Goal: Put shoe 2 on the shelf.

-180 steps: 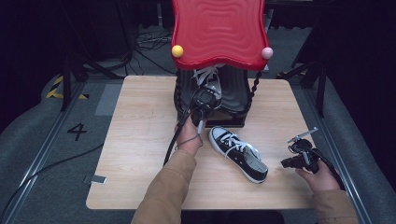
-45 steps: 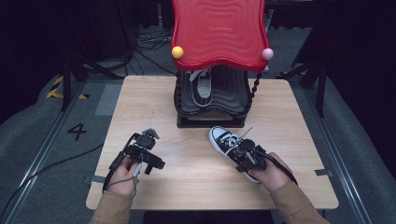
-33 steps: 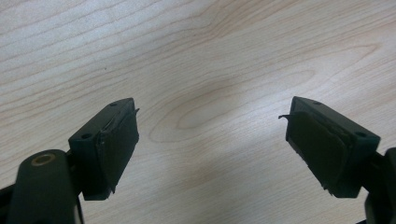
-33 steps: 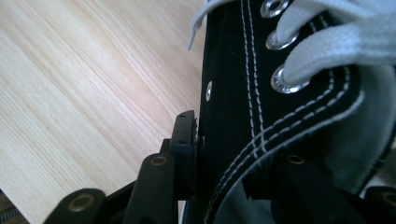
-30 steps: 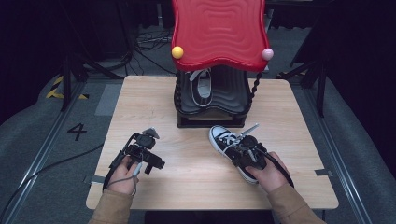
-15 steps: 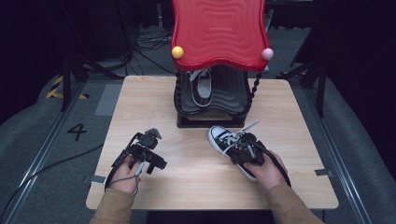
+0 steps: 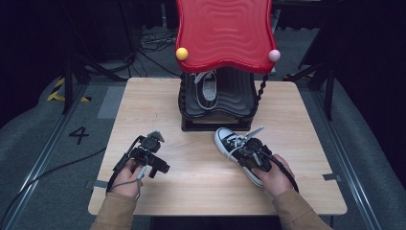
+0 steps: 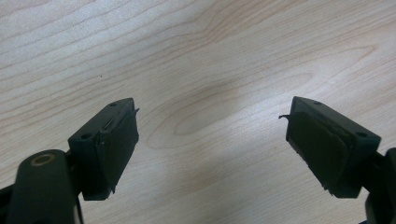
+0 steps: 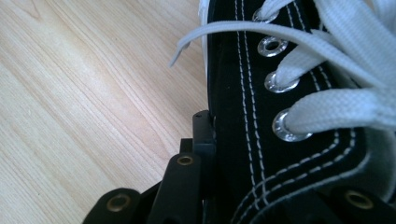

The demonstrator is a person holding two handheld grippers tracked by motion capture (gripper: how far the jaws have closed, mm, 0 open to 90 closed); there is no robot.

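Note:
A black canvas sneaker (image 7: 226, 138) with white laces lies on the wooden table (image 7: 297, 120), toe toward the stand. My right gripper (image 7: 250, 152) sits over its laced middle. In the right gripper view one finger (image 9: 202, 135) presses against the sneaker (image 9: 299, 93) side; the other is hidden behind the shoe. These jaws have just been closing, with the sneaker between them. My left gripper (image 7: 156, 166) rests at the table's front left. Its jaws are open over bare wood, as the left gripper (image 8: 210, 126) view shows.
A stand with a wavy red top (image 7: 222, 33) occupies the back middle of the table. A second sneaker (image 7: 208, 88) lies inside it on a dark shelf. Bare wood stretches between my two hands. Cables and a floor rail run beside the table.
My right hand has crept onto the sneaker and the jaws have closed on it. The left hand, earlier up at the stand, now rests at the front left and has kept still.

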